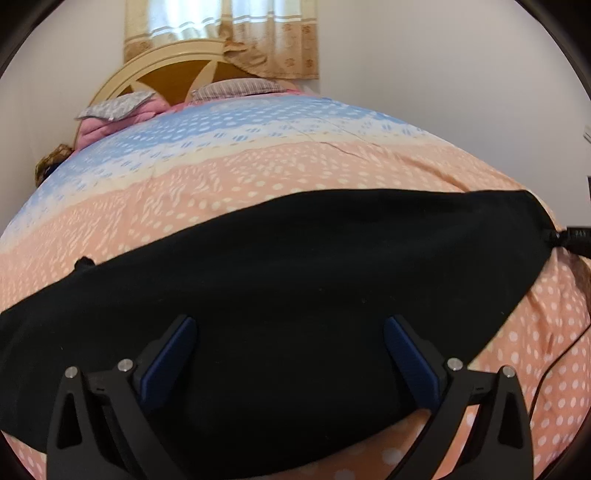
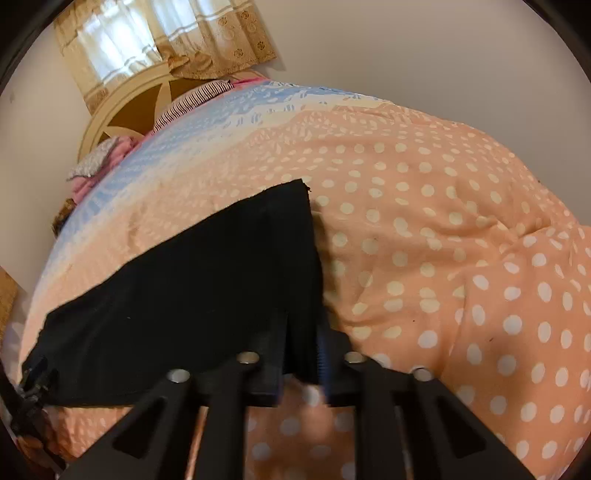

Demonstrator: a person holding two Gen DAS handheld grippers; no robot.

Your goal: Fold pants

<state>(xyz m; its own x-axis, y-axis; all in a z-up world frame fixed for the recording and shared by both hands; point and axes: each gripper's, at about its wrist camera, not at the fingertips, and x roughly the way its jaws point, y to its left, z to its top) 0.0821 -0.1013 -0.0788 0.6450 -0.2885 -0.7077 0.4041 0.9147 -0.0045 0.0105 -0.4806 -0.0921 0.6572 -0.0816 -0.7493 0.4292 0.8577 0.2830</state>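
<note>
The black pants [image 1: 295, 266] lie spread across the bed's orange polka-dot cover [image 1: 258, 177]. My left gripper [image 1: 290, 332] is open, its blue-padded fingers [image 1: 177, 343] wide apart just above the near part of the cloth. My right gripper [image 2: 301, 347] is shut on the pants' right edge [image 2: 303, 332]; it also shows at the far right of the left wrist view [image 1: 569, 240], pinching a corner of the cloth. In the right wrist view the pants [image 2: 192, 295] stretch away to the left.
The cover [image 2: 443, 258] turns blue toward the headboard [image 1: 166, 70]. Pillows [image 1: 236, 88] and a pink blanket [image 1: 107, 125] lie at the head. A curtained window [image 1: 221, 33] is behind. A thin black cable [image 1: 561, 354] runs at the right.
</note>
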